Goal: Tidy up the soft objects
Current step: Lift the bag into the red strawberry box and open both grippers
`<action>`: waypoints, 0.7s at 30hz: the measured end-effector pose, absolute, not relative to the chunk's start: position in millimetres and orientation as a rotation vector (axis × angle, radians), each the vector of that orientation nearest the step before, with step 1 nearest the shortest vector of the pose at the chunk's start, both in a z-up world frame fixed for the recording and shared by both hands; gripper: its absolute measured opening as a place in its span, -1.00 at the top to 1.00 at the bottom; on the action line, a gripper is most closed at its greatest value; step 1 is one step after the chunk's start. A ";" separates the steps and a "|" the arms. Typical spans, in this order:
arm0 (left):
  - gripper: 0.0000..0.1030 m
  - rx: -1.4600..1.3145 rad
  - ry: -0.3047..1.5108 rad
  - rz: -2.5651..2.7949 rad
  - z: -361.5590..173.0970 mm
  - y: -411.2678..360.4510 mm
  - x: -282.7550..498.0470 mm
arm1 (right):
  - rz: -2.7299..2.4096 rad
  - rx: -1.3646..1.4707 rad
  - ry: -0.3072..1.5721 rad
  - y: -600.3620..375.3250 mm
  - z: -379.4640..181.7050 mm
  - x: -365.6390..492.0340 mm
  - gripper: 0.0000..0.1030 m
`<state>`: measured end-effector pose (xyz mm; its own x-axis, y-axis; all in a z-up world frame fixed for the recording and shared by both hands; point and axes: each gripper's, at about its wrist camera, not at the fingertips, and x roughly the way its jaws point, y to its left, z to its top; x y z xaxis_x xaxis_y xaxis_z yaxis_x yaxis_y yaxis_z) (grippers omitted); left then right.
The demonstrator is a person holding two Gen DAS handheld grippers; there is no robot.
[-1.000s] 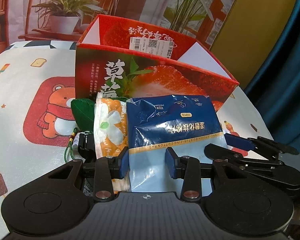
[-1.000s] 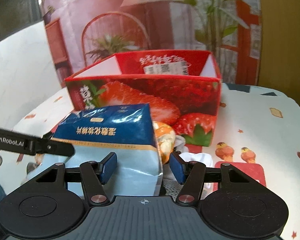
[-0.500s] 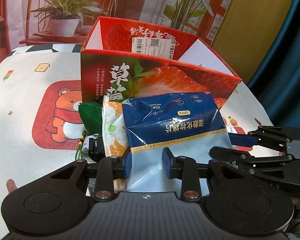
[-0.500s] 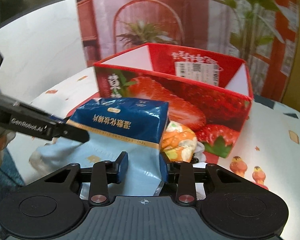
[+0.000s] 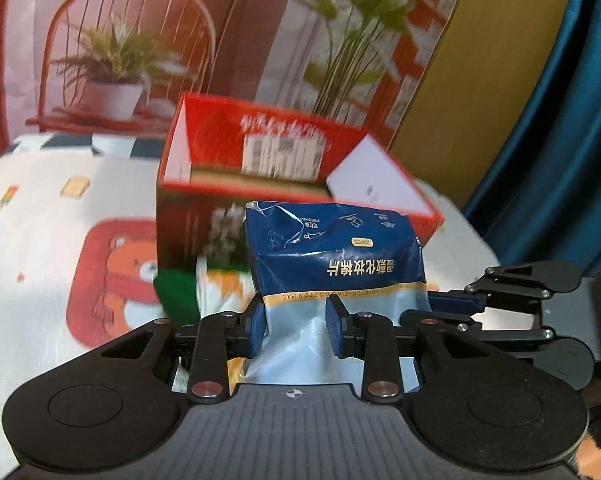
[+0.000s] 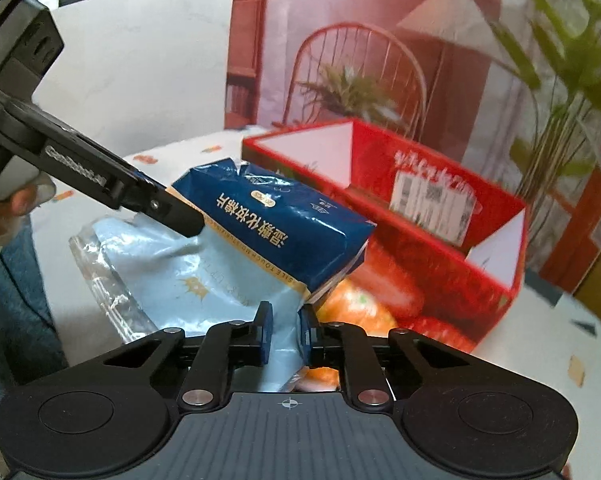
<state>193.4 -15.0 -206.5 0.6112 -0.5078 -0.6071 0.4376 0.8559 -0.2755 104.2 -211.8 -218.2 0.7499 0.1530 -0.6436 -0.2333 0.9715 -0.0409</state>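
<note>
The right gripper (image 6: 286, 330) has its jaws pinched tight on the pale lower end of the cotton pad pack (image 6: 260, 240), the blue pads nearly meeting through the plastic. The left gripper (image 5: 296, 326) has its jaws set either side of the same pack (image 5: 332, 264), gripping its light blue lower half from the opposite side. In the right wrist view the left gripper's finger (image 6: 140, 196) lies along the pack's upper edge. The pack looks raised and tilted, its dark blue top leaning toward the red strawberry box (image 5: 300, 184), which stands open just behind it on the counter (image 5: 40, 216).

Beneath and beside the pack lie an orange-and-white soft packet (image 6: 356, 304) and something green (image 5: 176, 292), both blurred and apparently untouched on the counter in front of the box. What shows of the box's inside looks empty, though its floor is partly hidden.

As a judgement, the task is at an early stage: the first soft item is in hand but not yet in the box, and at least two more are left to gather.
</note>
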 end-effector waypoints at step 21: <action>0.35 -0.134 0.543 -0.538 -148.7 -57.2 302.9 | 0.026 -0.343 0.477 -248.2 -181.4 192.1 0.74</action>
